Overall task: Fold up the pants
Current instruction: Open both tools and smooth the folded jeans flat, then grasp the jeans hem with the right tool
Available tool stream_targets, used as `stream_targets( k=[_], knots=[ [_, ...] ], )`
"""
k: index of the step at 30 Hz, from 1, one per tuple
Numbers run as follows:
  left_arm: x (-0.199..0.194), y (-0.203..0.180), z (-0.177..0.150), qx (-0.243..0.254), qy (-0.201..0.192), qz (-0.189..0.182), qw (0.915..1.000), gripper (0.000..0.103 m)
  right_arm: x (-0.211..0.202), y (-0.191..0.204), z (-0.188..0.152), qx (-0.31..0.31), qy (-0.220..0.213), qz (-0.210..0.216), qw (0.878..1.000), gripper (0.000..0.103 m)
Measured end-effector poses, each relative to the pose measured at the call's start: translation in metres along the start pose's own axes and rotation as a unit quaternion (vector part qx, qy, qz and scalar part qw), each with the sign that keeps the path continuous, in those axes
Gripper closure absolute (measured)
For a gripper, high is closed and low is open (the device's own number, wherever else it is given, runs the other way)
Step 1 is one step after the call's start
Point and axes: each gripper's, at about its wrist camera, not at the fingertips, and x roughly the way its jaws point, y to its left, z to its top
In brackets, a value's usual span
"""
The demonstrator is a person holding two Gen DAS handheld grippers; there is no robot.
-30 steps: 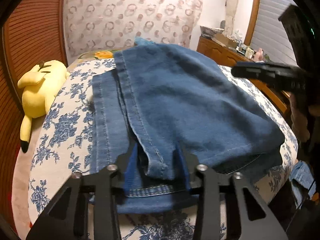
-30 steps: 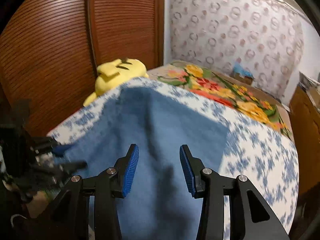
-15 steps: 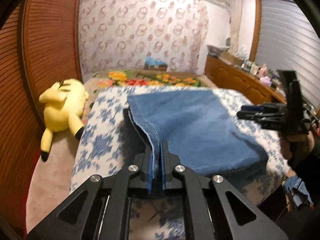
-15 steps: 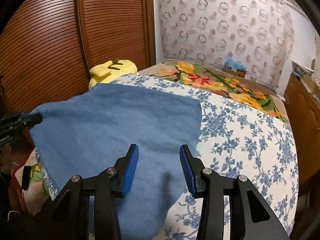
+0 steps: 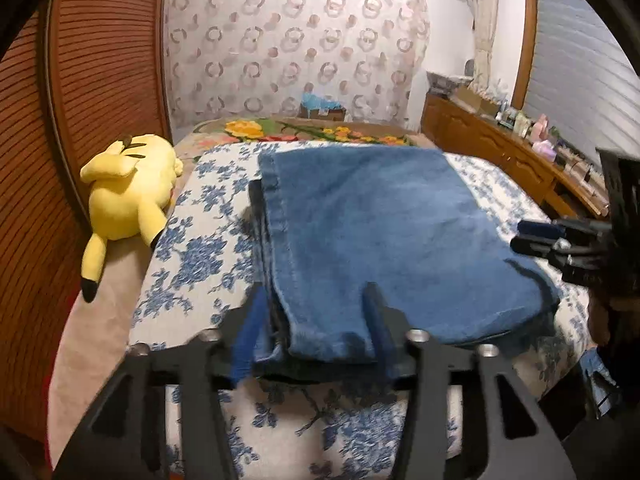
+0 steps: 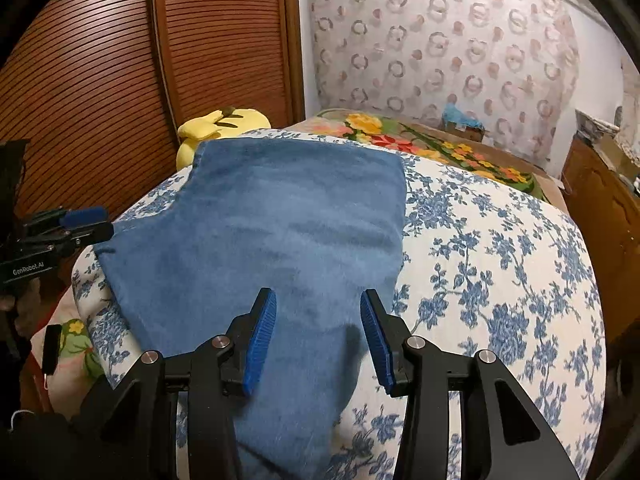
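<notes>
Both my grippers have their fingers [image 6: 262, 332] spread wide, holding nothing. I see my left gripper [image 5: 312, 328] and right gripper [image 6: 318, 334] over the folded pants [image 5: 384, 232] on the bed [image 6: 500, 280].

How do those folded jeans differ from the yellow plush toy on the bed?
The jeans are blue denim, folded flat in layers mid-bed; the plush toy is bright yellow, plump and rounded. The jeans lie between the left gripper's open fingers; the toy lies untouched at the bed's edge by the wooden doors. Both are soft and rest on the bed.

The bed [image 5: 192, 248] wears a blue-flowered cover. Folded jeans [image 5: 384, 236] lie centred on it. A yellow plush toy [image 5: 128, 192] lies at 9 o'clock.
</notes>
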Motion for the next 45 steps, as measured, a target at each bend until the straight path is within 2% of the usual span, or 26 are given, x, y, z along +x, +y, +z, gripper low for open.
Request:
stream_targets(
  k=[2, 4, 8, 12, 23, 37, 41, 45],
  knots=[
    [0.001, -0.003, 0.001, 0.002, 0.0, -0.003, 1.0, 0.037, -0.005, 0.001, -0.004, 0.002, -0.007, -0.002, 1.0, 0.057],
    [0.002, -0.009, 0.002, 0.006, -0.003, -0.008, 0.9999, 0.03, -0.008, 0.0, -0.008, 0.009, -0.009, -0.004, 1.0, 0.057],
    [0.006, -0.025, 0.004, 0.014, -0.004, -0.023, 0.9996, 0.03, -0.011, -0.002, -0.017, 0.021, -0.011, -0.016, 1.0, 0.056],
    [0.016, -0.043, 0.003, 0.027, 0.007, -0.032, 0.9991, 0.03, -0.007, -0.009, -0.024, 0.045, 0.001, -0.017, 0.999, 0.049],
    [0.039, -0.056, -0.007, 0.042, 0.036, -0.028, 0.9981, 0.03, 0.011, -0.008, -0.034, 0.077, 0.043, -0.01, 0.996, 0.047],
    [0.055, -0.06, -0.017, 0.052, 0.045, -0.015, 0.9975, 0.026, 0.018, -0.009, -0.044, 0.098, 0.032, 0.011, 0.995, 0.047],
    [0.057, -0.061, -0.018, 0.054, 0.044, -0.013, 0.9975, 0.025, 0.018, -0.001, -0.044, 0.081, 0.029, 0.01, 0.996, 0.052],
    [0.059, -0.061, -0.019, 0.056, 0.043, -0.011, 0.9975, 0.024, 0.018, -0.002, -0.044, 0.085, 0.024, 0.021, 0.996, 0.065]
  ],
)
